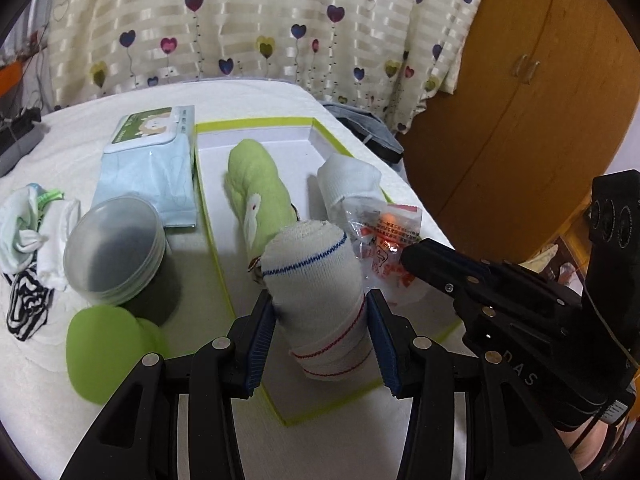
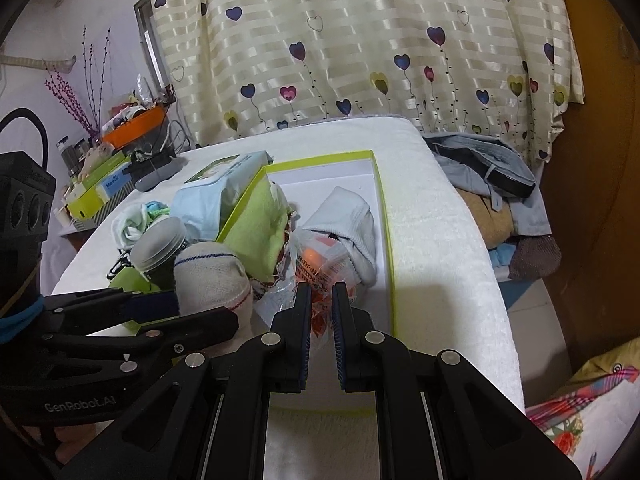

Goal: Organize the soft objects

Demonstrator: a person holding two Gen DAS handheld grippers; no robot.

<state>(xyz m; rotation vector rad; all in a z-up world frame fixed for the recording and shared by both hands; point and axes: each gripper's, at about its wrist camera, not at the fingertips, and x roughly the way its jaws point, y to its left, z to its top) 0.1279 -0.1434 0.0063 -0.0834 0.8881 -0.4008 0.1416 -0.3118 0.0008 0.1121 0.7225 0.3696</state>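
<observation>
My left gripper (image 1: 320,320) is shut on a rolled white sock (image 1: 316,292) with a blue and a red stripe. It holds the sock upright over the near end of a shallow white box with a lime-green rim (image 1: 256,123). In the box lie a rolled green sock (image 1: 256,192) and a rolled white sock (image 1: 348,184). My right gripper (image 2: 320,298) is shut on a crinkly clear packet with orange print (image 2: 316,264), just right of the striped sock (image 2: 212,276). That packet (image 1: 384,236) hangs over the box's right side.
Left of the box are a pale blue wipes pack (image 1: 148,160), a dark jar with a grey lid (image 1: 116,248), a green soft object (image 1: 108,348) and a heap of small socks (image 1: 28,232). Folded clothes (image 2: 492,184) lie beyond the table's right edge. A wooden wardrobe (image 1: 520,120) stands at the right.
</observation>
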